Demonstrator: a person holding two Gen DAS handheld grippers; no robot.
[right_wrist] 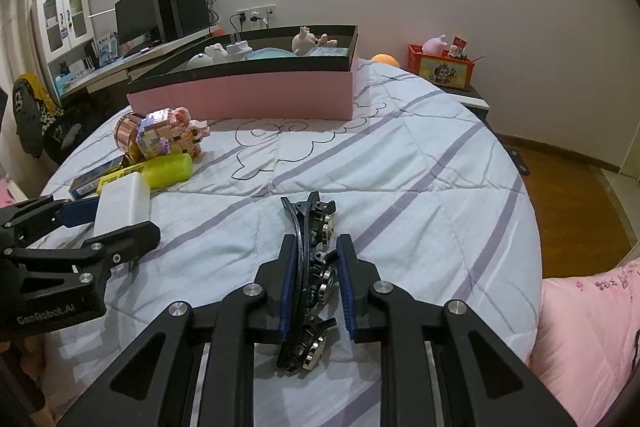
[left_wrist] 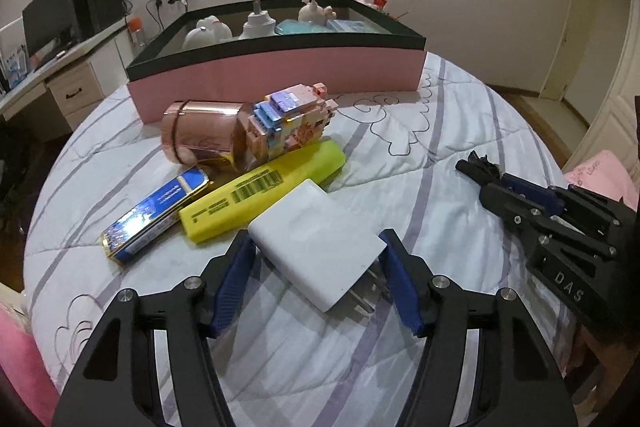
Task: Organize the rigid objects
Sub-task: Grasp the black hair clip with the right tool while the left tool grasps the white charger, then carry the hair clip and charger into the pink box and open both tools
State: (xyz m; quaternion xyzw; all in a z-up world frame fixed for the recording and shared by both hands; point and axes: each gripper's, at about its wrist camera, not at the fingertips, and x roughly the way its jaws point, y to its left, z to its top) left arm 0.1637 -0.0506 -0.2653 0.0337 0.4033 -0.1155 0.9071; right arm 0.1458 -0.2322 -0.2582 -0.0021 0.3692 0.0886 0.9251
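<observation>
My left gripper [left_wrist: 316, 247] has its blue pads on both sides of a white plug charger [left_wrist: 316, 247], which rests on the quilt; it shows in the right wrist view too [right_wrist: 122, 205]. My right gripper [right_wrist: 318, 251] is shut on a black hair clip [right_wrist: 314, 267] with metal discs, also seen in the left wrist view [left_wrist: 480, 165]. Beside the charger lie a yellow highlighter [left_wrist: 264, 187], a blue-gold box [left_wrist: 156, 215], a rose-gold tin [left_wrist: 200, 135] and a pastel brick figure [left_wrist: 292, 123].
A pink box with a black rim [left_wrist: 280, 71] stands at the back of the bed and holds white figurines and bottles. A desk with a monitor [left_wrist: 48, 23] is at the left. A pink cloth [right_wrist: 592, 319] lies at the right edge.
</observation>
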